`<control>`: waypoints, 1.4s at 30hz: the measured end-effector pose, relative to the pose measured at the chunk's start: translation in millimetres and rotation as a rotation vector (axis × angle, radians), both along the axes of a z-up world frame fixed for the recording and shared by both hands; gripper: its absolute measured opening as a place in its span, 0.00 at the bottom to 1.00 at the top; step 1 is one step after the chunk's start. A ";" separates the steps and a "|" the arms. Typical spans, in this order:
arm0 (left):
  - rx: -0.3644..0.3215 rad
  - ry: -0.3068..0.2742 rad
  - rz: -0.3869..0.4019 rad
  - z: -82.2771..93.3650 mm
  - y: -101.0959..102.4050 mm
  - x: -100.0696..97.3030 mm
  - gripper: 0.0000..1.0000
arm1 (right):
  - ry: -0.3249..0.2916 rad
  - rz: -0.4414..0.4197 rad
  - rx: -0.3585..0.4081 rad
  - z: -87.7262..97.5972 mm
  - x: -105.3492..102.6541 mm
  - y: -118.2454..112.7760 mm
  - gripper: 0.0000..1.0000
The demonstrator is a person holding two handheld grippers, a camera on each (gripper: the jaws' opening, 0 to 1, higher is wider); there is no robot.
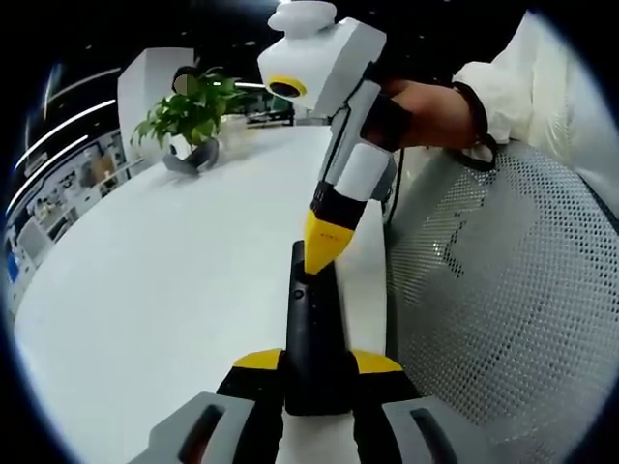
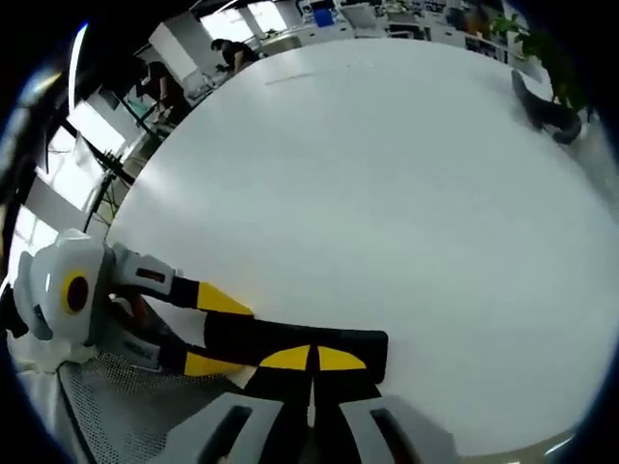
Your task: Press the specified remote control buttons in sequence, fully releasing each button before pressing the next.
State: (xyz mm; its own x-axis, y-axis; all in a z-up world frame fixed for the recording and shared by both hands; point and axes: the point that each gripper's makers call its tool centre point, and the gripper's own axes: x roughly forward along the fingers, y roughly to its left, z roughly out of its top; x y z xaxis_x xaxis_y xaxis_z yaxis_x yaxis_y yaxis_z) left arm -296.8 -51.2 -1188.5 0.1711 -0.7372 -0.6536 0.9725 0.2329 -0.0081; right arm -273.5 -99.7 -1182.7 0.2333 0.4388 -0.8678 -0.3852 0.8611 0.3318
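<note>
One black remote (image 1: 311, 333) sits clamped between the jaws of my left gripper (image 1: 317, 372), held above the white counter (image 1: 164, 280). My right gripper (image 1: 326, 246), jaws together, presses its yellow tip on the remote's upper face. One potted plant (image 1: 191, 121) stands at the counter's far end; one mesh chair (image 1: 503, 290) is beside it.

Open office, white table (image 2: 387, 174), desks (image 2: 387, 14), plant (image 1: 189, 111)

From the left gripper view we look close along the slim black remote control (image 1: 311, 333) across the white table (image 1: 164, 280); the right gripper view faces it from above, sharing both.
</note>
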 end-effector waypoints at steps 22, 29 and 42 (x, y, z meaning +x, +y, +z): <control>-0.005 -0.005 0.011 0.0 1.8 0.3 0.26 | -0.067 0.070 0.002 -0.8 1.0 1.5 0.00; 0.016 0.004 0.039 -0.3 9.5 -1.7 0.26 | -0.076 0.076 -0.011 -0.6 0.9 2.2 0.00; 0.009 0.006 0.027 -1.0 4.3 0.0 0.24 | -0.068 0.080 0.018 4.1 2.6 9.5 0.00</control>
